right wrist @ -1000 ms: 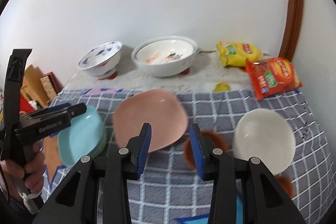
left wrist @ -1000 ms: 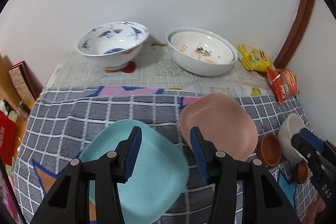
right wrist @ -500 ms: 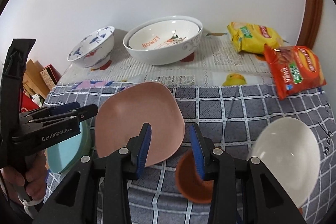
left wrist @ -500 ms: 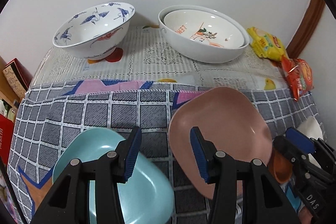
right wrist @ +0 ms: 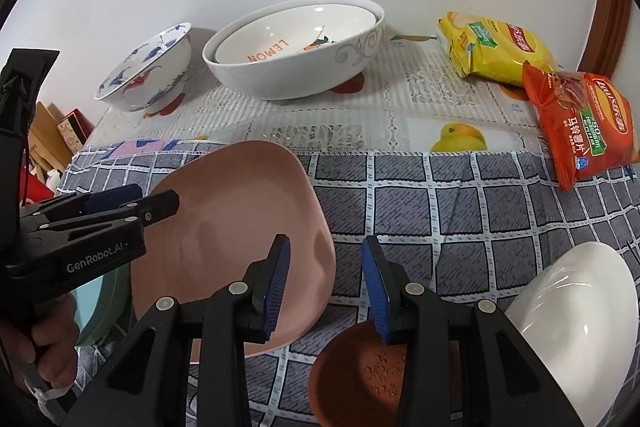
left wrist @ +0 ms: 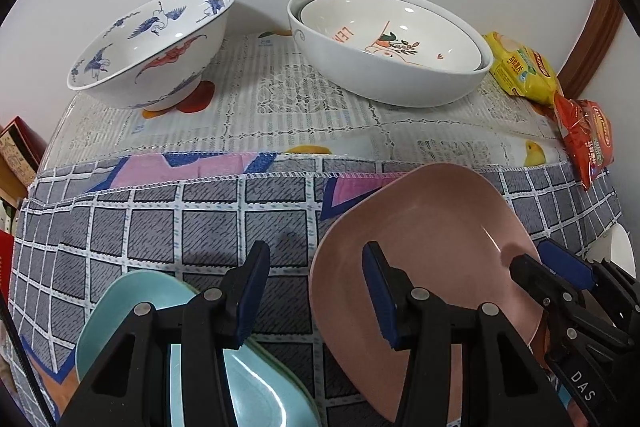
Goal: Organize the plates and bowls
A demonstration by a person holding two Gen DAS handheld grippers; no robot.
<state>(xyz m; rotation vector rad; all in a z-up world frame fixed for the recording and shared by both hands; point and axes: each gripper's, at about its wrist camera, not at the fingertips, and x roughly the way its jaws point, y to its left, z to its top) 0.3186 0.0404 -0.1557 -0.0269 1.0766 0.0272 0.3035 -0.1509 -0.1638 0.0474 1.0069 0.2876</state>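
Counter (left wrist: 208,227) carries the pink plate (left wrist: 420,239) between both tongs. Left tongs (left wrist: 316,291), jaws apart and empty, straddle its left rim; right tongs (right wrist: 326,287), also apart and empty, hang off its right edge, above the terracotta dish (right wrist: 360,371).

Both claws have dropped closer to the pink plate (left wrist: 420,227).
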